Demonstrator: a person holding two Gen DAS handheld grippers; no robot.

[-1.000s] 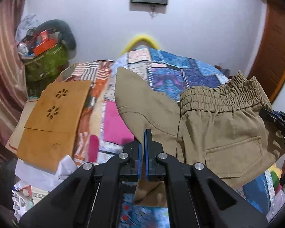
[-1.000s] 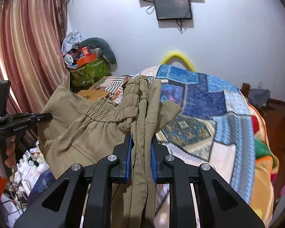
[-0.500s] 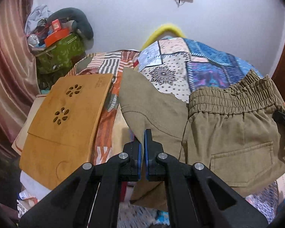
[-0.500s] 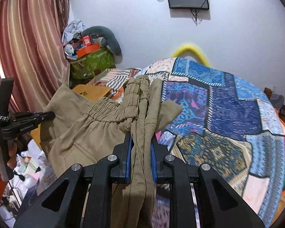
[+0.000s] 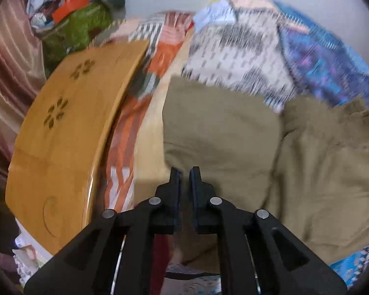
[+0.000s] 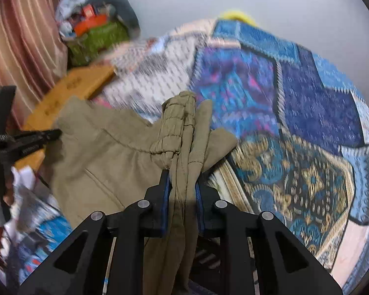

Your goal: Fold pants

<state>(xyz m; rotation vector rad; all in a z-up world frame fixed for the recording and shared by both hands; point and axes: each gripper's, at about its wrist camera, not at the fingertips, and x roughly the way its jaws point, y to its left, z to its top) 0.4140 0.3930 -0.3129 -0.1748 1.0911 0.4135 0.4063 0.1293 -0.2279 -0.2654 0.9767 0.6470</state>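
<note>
Lowering the khaki pants [image 6: 105, 162] onto the near left of the quilted bed [image 6: 307, 103]: the left tool [image 5: 184, 172] has just parted narrowly, empty; the right tool [image 6: 183, 172], easing open, clasps the bunched waistband. Next, probably release and smooth the fold.

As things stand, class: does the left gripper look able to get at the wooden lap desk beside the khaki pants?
Probably yes. The left gripper has just been opening, with nothing visible between its jaws, and the wooden lap desk lies uncovered to its left. The khaki pants lie on the other side, not across the way.
</note>
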